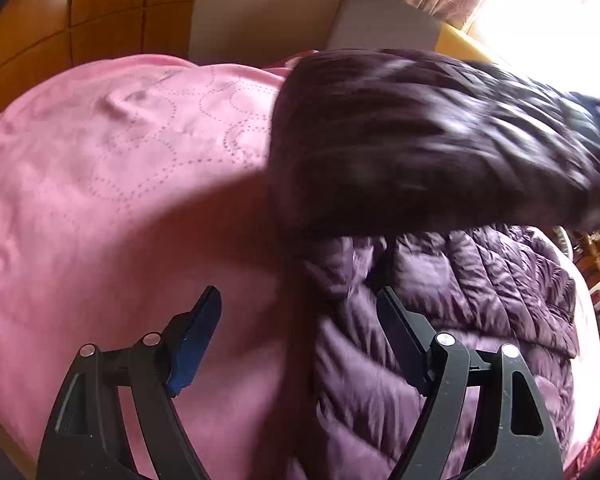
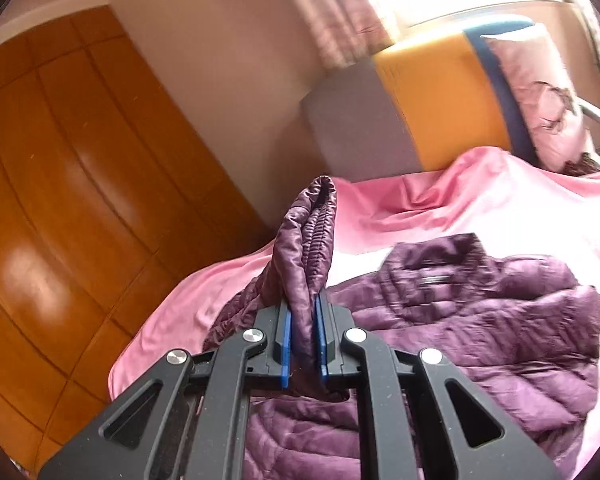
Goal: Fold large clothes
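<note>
my right gripper (image 2: 303,334) is clamped on the sleeve (image 2: 304,248) of the purple jacket (image 2: 480,320), lifting it above the pink blanket (image 2: 440,208). my left gripper (image 1: 300,340) is spread wide, empty, over the jacket's left edge.

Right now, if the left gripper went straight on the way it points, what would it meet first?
Most likely the edge of the purple jacket where it meets the pink blanket. The left gripper is open and straddles that edge. The raised sleeve hangs above this line, though depth is hard to judge.
</note>
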